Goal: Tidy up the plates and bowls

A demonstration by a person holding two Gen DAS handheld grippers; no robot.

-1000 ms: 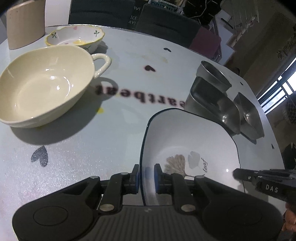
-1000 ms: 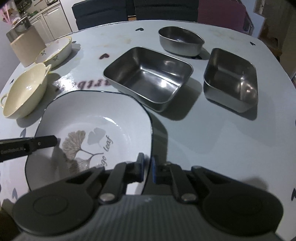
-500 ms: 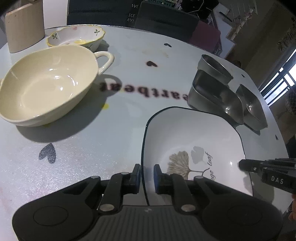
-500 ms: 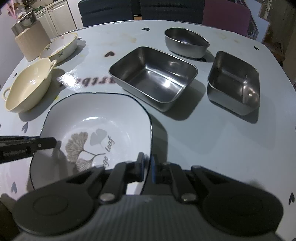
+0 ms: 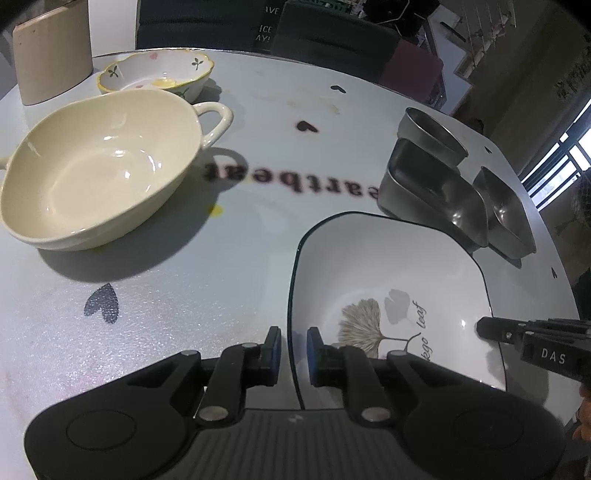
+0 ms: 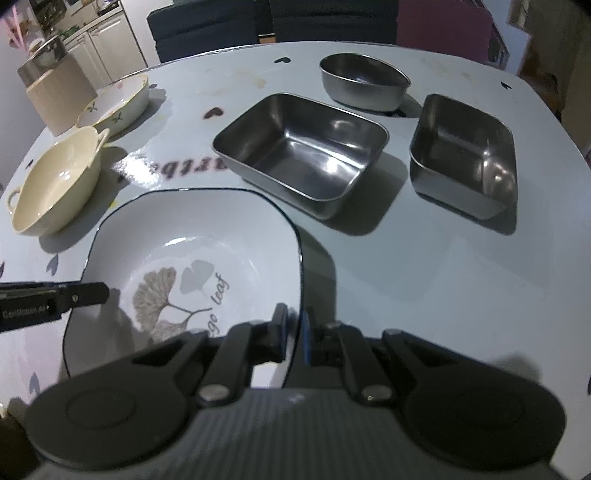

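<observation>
A white square plate (image 5: 388,280) with a dark rim and a ginkgo leaf print is held above the table by both grippers. My left gripper (image 5: 294,350) is shut on its left rim. My right gripper (image 6: 293,334) is shut on its right rim; the plate also shows in the right wrist view (image 6: 207,251). A cream two-handled bowl (image 5: 99,166) sits to the left, with a small flower-print dish (image 5: 155,75) behind it. Three steel containers stand to the right: a large rectangular one (image 6: 301,147), a smaller one (image 6: 463,155) and an oval one (image 6: 364,81).
A beige canister (image 5: 53,57) stands at the table's far left corner, with a steel lid in the right wrist view (image 6: 55,92). Dark chairs (image 5: 332,33) line the far edge. The pale tablecloth (image 5: 166,295) has heart prints and lettering.
The plate, held by both grippers, has moved back toward me and away from the steel containers. Both grips are unchanged.
</observation>
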